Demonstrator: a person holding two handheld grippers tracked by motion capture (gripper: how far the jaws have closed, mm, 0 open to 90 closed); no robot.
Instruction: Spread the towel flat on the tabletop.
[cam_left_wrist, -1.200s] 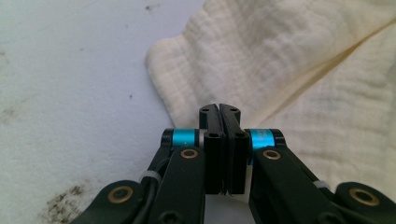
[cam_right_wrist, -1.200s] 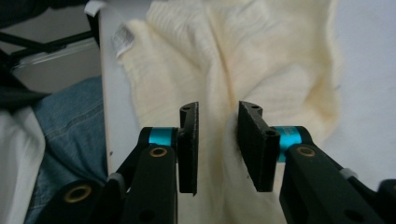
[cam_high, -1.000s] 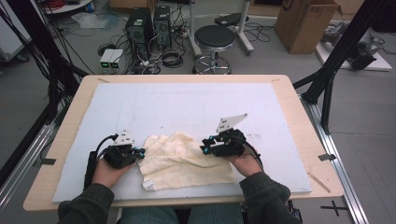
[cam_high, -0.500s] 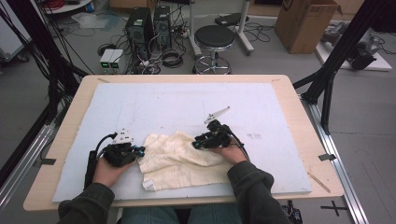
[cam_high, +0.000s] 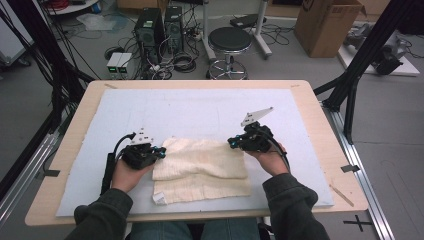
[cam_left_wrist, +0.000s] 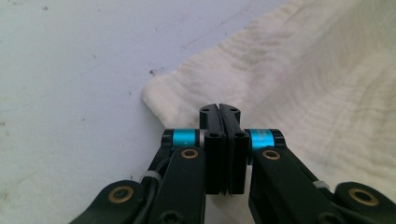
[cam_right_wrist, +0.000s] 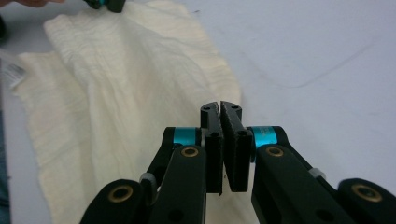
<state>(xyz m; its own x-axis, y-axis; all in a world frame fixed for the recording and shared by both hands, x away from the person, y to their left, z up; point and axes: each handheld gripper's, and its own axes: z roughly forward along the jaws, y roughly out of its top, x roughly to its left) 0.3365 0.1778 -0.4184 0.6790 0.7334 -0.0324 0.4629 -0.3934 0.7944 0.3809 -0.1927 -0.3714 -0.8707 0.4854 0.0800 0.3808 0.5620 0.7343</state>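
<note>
Pinching the cream cloth (cam_high: 200, 170) at its two far corners, the left gripper (cam_high: 159, 151) and right gripper (cam_high: 233, 143) are both clenched on it, so it stays flat on the bench (cam_high: 320, 120) for folding.

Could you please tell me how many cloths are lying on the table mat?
1. A single cream cloth lies folded near the front edge of the pale blue mat, between the left gripper and the right gripper. Nothing suggests a second one hidden beneath.

The right gripper (cam_right_wrist: 219, 109) has its jaws pressed together above the cream cloth's (cam_right_wrist: 126, 102) edge. The cloth spreads toward ten o'clock; pale counter (cam_right_wrist: 317, 60) lies toward two.
</note>
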